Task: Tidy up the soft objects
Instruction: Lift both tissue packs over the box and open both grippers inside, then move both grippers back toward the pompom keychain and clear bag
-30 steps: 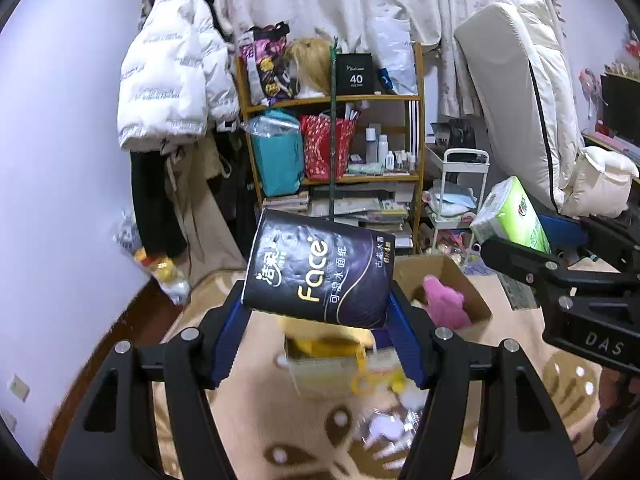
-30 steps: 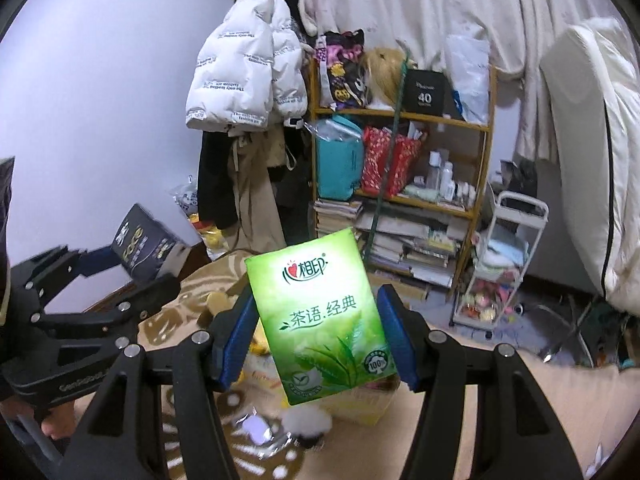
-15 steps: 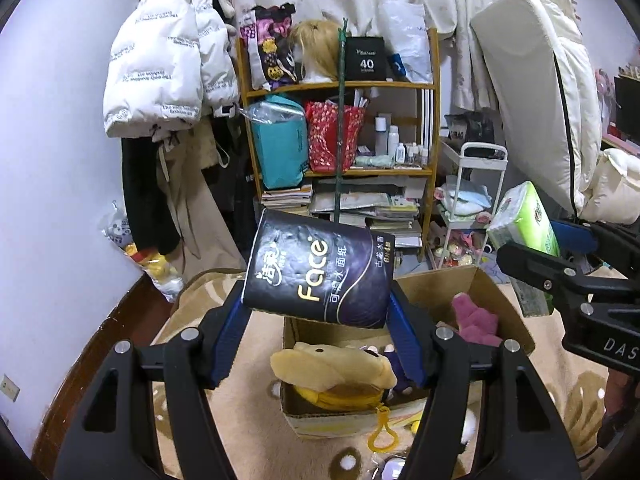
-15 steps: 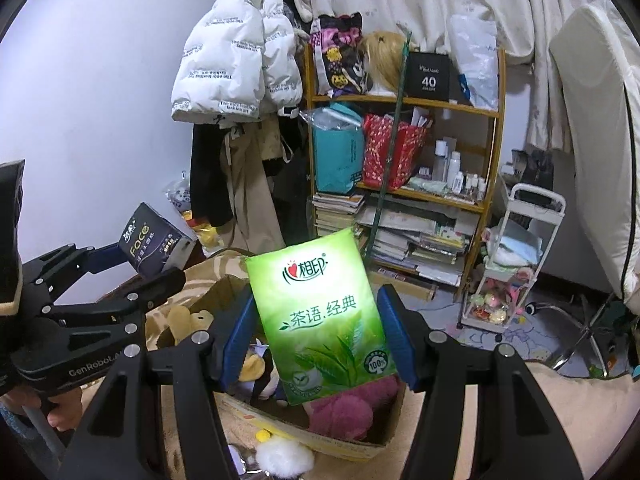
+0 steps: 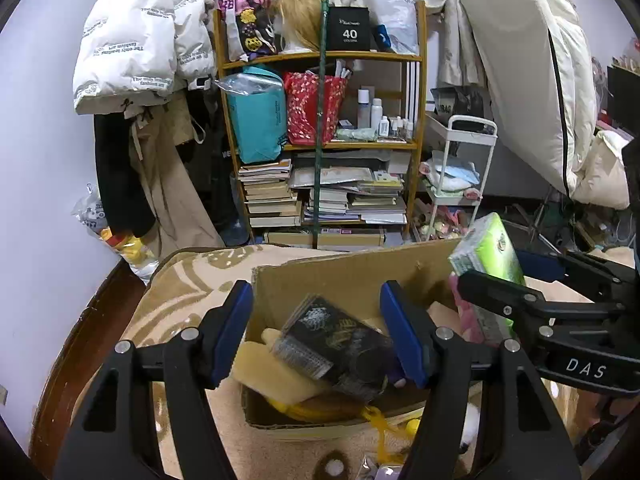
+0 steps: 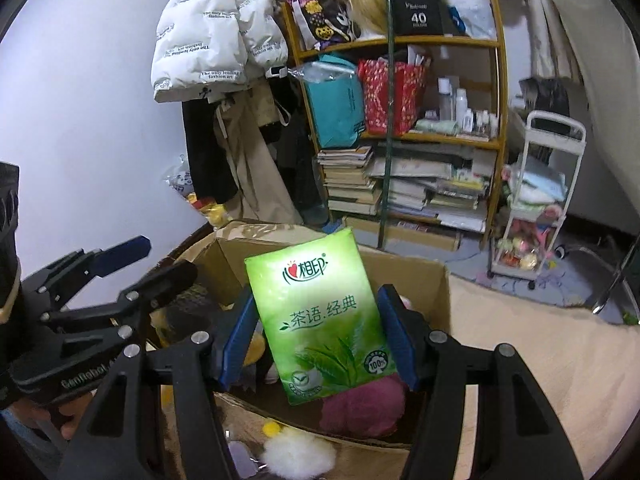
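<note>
Both tools have dropped toward the cardboard box [image 5: 352, 276]: your left tool [image 5: 316, 334] has let its black tissue pack [image 5: 332, 350] fall inside and stands empty, while your right tool [image 6: 316, 336] clamps the green tissue pack [image 6: 324, 320] above the box, ready to release.

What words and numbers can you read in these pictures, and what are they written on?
"相印" and "茶语.经典": green tissue pack in the right gripper.
"100%": round mark on the same pack.
"40": black box on the shelf.
"The only leading fashion art": white puffer jacket.
"DAS": right gripper's body.
Black tissue pack below the left gripper: print blurred.
</note>
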Demonstrator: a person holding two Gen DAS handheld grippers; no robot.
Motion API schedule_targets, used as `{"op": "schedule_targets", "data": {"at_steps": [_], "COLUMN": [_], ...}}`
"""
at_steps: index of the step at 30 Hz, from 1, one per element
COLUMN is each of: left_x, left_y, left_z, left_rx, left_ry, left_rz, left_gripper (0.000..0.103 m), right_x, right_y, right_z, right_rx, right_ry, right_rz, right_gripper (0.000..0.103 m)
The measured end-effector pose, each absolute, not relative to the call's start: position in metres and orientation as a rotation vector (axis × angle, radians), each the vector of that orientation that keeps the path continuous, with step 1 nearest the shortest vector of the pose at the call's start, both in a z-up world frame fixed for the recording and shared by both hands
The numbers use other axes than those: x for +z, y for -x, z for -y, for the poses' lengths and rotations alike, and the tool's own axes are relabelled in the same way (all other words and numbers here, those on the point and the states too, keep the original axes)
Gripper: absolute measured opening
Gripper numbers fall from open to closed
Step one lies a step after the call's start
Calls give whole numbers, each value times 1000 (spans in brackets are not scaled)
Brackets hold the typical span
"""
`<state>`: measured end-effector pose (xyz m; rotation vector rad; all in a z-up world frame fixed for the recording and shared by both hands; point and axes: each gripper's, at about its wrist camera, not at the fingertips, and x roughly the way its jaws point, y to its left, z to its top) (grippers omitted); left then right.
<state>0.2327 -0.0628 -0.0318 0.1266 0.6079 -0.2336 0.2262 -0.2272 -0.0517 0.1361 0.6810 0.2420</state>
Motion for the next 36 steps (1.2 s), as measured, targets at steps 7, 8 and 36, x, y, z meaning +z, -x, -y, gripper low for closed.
{"op": "schedule_targets", "data": {"at_steps": [7,8,36], "left_x": [-32,-32,-1], "left_y": [-233,-232,-157], "left_z": [57,56,35], "left_rx": [-213,-207,-125], "left_ry": [-101,-99,-138], "left_rz": [-624,-625,-608], "left_gripper": [68,72,97], "right_x": [-58,-59,-11], "right_y": [-228,-229,-148], "right_z": [234,237,244], "right_rx": [241,242,195], "right_ry": [-187,-199,-182], "right_rz": [-696,-698,-648], "right_gripper": [65,70,103]}}
